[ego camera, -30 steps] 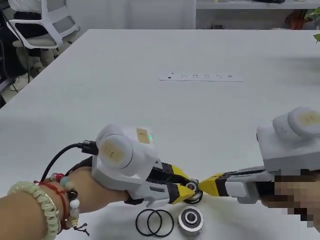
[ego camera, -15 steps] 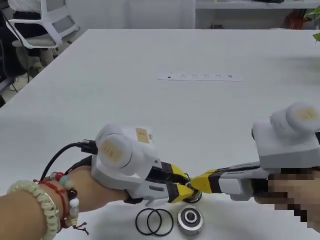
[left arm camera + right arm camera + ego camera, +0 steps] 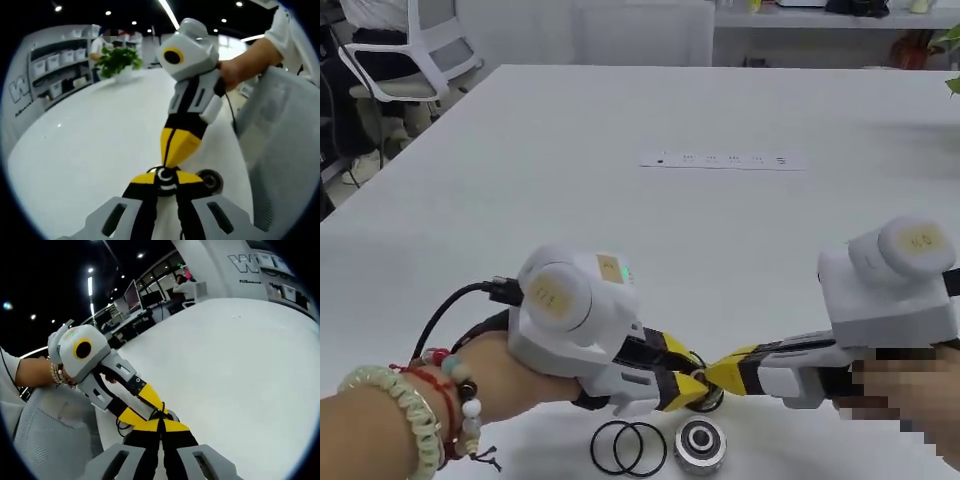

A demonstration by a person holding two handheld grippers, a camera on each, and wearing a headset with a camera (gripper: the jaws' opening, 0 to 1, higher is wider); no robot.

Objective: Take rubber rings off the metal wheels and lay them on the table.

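Note:
My left gripper (image 3: pixel 692 386) is shut on a small metal wheel (image 3: pixel 709 401) just above the table; in the left gripper view its yellow tips (image 3: pixel 165 181) clamp the wheel (image 3: pixel 165 173). My right gripper (image 3: pixel 718 379) comes in from the right, jaws shut, and its tips pinch the black rubber ring at that wheel's rim. In the right gripper view its own tips (image 3: pixel 159 424) meet the left gripper's tips beside the wheel (image 3: pixel 173 416). Two black rubber rings (image 3: pixel 628 447) lie overlapping on the table, with a second metal wheel (image 3: pixel 701 443) next to them.
The white table (image 3: pixel 620 230) stretches far ahead with a white power strip (image 3: pixel 723 160) lying flat near its middle. An office chair (image 3: pixel 415 45) stands beyond the far left corner. The loose wheel (image 3: pixel 210 181) sits right under the two grippers.
The right gripper has edged slightly left and lower toward the held wheel. The left gripper, the loose rings and the second wheel have stayed put.

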